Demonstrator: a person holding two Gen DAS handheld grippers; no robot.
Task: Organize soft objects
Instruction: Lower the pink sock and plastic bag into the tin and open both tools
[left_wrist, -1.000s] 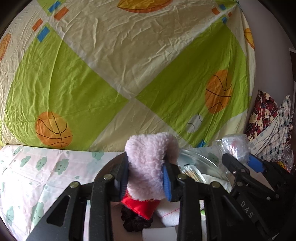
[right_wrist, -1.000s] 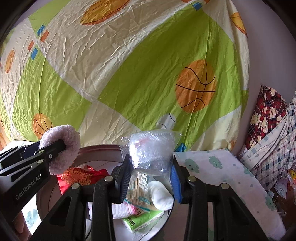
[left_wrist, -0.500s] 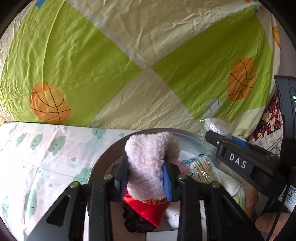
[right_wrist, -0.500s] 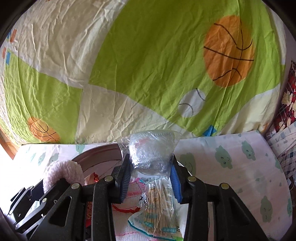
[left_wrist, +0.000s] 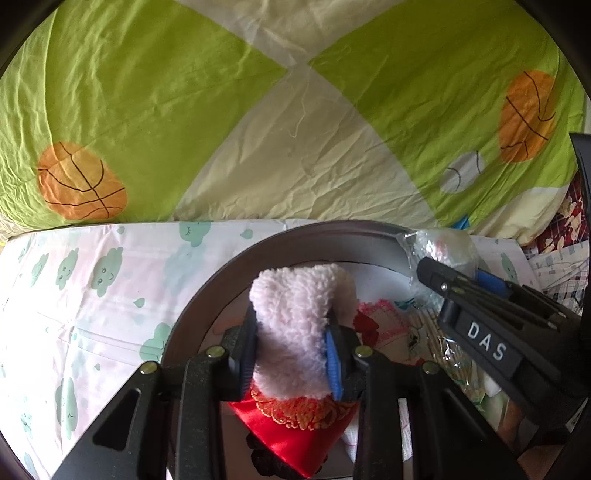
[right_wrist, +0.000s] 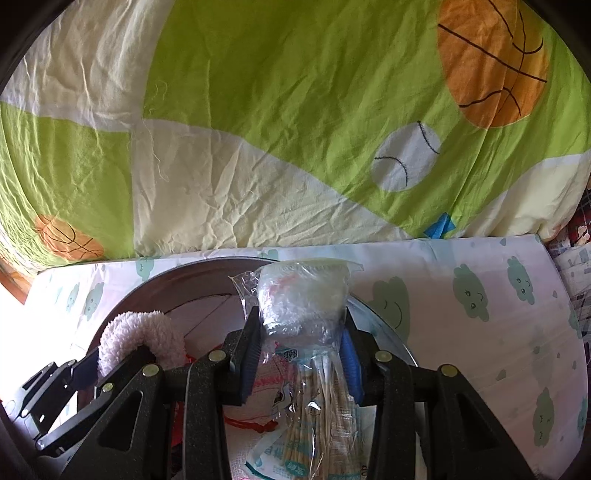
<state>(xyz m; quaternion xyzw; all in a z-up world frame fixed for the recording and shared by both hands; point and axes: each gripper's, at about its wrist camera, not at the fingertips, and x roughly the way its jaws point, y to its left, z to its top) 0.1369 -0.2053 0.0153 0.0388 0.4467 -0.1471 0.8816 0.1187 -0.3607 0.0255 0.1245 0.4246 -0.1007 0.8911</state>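
Grippers now tipped lower over basin (left_wrist: 207, 295), left gripper (left_wrist: 291, 354) clenching fleece (left_wrist: 299, 332), right gripper (right_wrist: 301, 354) clenching plastic bag (right_wrist: 303, 299) at two o'clock; lifted out, ready for sorting.

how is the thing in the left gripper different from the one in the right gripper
The fluffy pink cloth is bare and fuzzy; the white bundle is wrapped in clear, shiny plastic. The cloth looks pale pink, the bundle whiter. Both are soft, each clamped between a gripper's pads above the round metal basin.
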